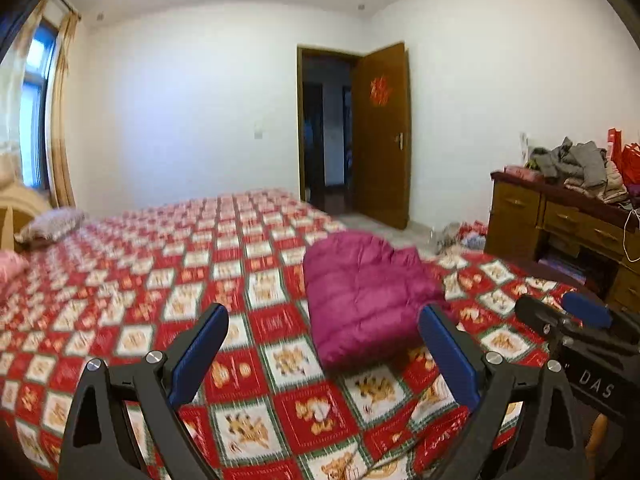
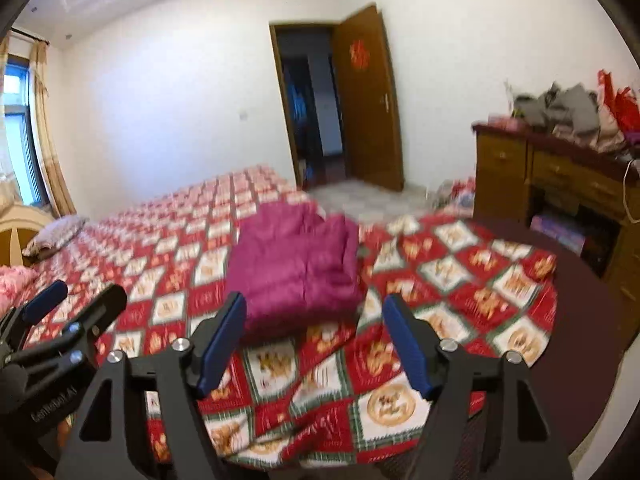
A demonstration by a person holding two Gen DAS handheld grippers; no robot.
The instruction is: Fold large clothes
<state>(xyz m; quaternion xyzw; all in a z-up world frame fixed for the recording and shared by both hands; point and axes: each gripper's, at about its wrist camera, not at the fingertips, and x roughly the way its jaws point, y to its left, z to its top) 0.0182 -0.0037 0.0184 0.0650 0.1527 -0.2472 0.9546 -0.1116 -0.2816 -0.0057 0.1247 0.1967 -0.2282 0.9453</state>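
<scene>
We held a gripper in each hand above a bed covered in a red and white checked quilt. The jaws of the left gripper stood wide apart with nothing between them, and the jaws of the right gripper likewise stood apart and empty; no pad touched cloth.

The task's thing, a magenta padded jacket, lay folded into a thick, roughly rectangular bundle on the quilt, ahead of and below both pairs of jaws. Seen along the left gripper it sat ahead and toward the right-hand pad, its near edge just beyond that pad. Seen along the right gripper, the jacket sat almost straight ahead, its near edge showing in the gap between the two pads. Its long axis ran away from us, roughly in line with the way both grippers pointed.

The right gripper appeared at the right edge of the left view, so the two were close side by side. We judged the right hand the better lined up with the bundle, though neither looked clearly nearer.

Beyond the bed stood a wooden dresser piled with clothes, and an open brown door
</scene>
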